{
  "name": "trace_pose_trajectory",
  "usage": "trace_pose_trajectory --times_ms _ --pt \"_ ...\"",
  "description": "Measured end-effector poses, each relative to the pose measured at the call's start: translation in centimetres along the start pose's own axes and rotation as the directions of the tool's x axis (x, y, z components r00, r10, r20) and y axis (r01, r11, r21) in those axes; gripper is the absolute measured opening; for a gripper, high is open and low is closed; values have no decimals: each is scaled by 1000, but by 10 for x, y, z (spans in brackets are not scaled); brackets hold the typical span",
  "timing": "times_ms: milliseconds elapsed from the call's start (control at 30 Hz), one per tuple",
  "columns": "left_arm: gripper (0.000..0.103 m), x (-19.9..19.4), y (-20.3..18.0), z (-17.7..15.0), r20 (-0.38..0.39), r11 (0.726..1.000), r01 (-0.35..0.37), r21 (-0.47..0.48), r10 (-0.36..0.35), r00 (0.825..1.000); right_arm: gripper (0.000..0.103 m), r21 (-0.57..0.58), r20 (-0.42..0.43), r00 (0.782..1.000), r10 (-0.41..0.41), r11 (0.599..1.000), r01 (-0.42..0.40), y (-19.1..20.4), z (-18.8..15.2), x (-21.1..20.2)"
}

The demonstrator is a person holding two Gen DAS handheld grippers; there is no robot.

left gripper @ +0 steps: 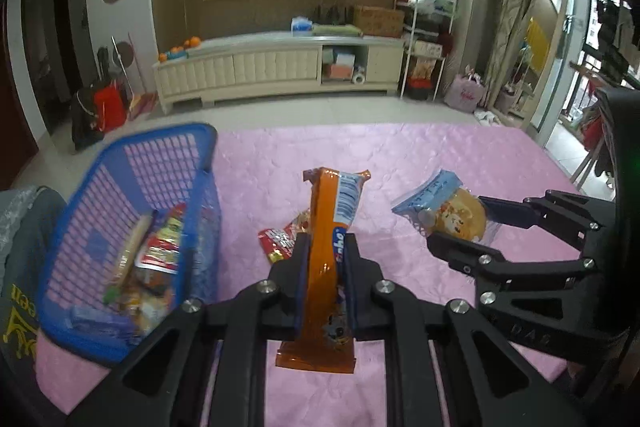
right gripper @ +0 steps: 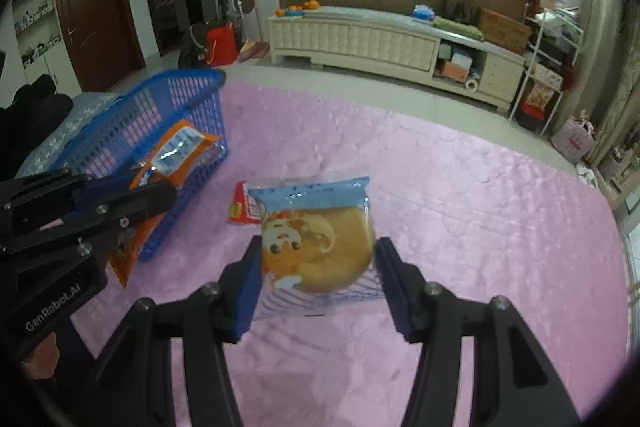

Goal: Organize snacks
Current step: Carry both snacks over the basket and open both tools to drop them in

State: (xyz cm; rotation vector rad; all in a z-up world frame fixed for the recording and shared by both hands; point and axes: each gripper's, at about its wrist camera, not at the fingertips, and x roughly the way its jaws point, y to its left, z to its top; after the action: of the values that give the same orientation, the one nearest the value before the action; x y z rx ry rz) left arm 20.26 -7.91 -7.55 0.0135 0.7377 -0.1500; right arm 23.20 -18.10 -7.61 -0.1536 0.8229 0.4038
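Observation:
My left gripper [left gripper: 326, 247] is shut on a long orange snack packet [left gripper: 330, 259], held upright above the pink cloth; the same orange packet [right gripper: 176, 155] shows in the right wrist view beside the basket. My right gripper [right gripper: 316, 259] is shut on a round cake in a blue-topped clear wrapper [right gripper: 320, 247], lifted off the cloth; that wrapped cake [left gripper: 452, 211] also appears at the right of the left wrist view. A blue plastic basket [left gripper: 188, 143] at the left holds several snack packs. A red snack packet [left gripper: 280, 239] lies flat on the cloth behind the orange one.
The pink cloth [right gripper: 460, 207] covers the whole work surface. Dark clothing with yellow print [left gripper: 20, 267] lies at the left edge by the basket. Beyond the cloth are tiled floor and a cream cabinet [left gripper: 280, 67].

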Motion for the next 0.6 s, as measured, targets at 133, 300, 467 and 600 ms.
trace_pose_trajectory --times_ms 133,300,467,600 --pt "14 -34 13 3 38 1000 27 -6 -27 999 60 -4 41 999 -2 1000 2 20 4 -35" --pt "14 -67 29 0 67 999 45 7 -45 997 60 -4 76 997 10 1000 -10 45 14 -68" --pt "14 -95 58 3 98 999 48 -1 -47 994 60 -35 108 994 15 999 -11 74 24 -88" --pt "14 -109 86 10 107 999 39 -12 -38 994 60 -60 123 991 44 997 -37 92 34 -90"
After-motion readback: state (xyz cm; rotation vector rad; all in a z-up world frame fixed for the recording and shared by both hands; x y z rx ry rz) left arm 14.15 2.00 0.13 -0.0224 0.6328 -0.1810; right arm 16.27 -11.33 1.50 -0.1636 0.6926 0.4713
